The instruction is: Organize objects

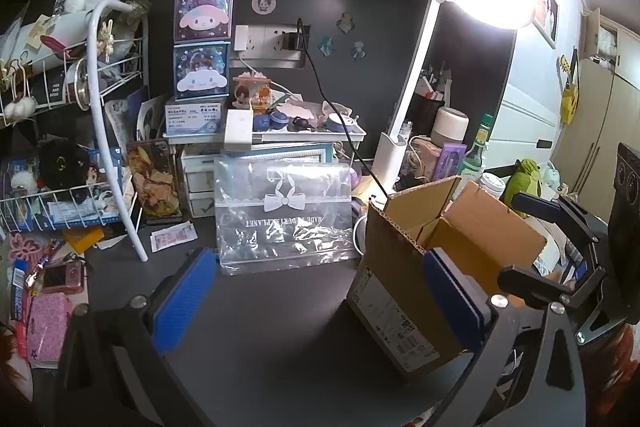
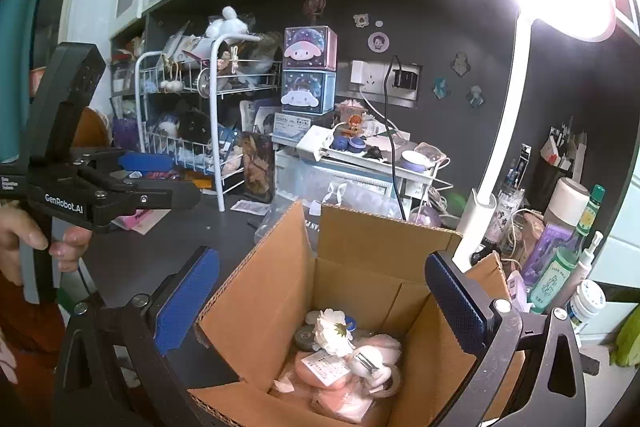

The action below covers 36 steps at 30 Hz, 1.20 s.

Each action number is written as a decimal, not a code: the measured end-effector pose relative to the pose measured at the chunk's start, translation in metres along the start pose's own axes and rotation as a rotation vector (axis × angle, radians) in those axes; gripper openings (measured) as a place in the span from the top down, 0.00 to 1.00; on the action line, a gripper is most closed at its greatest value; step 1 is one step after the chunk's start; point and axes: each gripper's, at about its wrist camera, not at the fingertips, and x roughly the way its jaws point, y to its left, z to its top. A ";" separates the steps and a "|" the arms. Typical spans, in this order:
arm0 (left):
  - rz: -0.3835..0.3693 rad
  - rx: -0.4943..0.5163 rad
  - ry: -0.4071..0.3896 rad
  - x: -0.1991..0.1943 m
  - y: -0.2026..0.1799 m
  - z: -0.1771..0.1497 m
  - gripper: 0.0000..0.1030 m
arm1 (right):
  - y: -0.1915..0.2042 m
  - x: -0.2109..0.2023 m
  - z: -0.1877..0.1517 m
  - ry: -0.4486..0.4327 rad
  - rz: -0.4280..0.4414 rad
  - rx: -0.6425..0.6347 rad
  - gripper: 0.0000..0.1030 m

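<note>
An open cardboard box [image 2: 360,251] stands on the dark desk [image 1: 260,327]; in the left wrist view the box [image 1: 396,291] is at the right. Inside it lie pink soft items [image 2: 340,379], a white flower [image 2: 332,331] and tape rolls [image 2: 306,337]. My right gripper [image 2: 320,301] hangs open just above the box with nothing between its blue pads [image 2: 186,301]. My left gripper [image 1: 318,301] is open and empty over bare desk, left of the box. A clear pouch with a white bow [image 1: 284,215] stands ahead of it.
A white wire rack [image 1: 60,203] full of toys stands at the left. A pink camera [image 1: 62,277] and pink notebook [image 1: 46,327] lie by the left edge. A lit desk lamp [image 1: 394,151], bottles [image 2: 568,259] and stacked character boxes [image 1: 202,43] crowd the back. A hand [image 2: 36,239] holds the left gripper.
</note>
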 end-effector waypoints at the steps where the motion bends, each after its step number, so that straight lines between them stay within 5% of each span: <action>1: 0.001 0.000 0.000 0.000 0.000 0.000 0.01 | 0.000 0.000 0.000 0.000 0.000 0.002 0.00; 36: 0.029 0.010 0.004 0.004 0.007 -0.002 0.01 | 0.014 0.004 0.000 0.011 0.013 0.023 0.00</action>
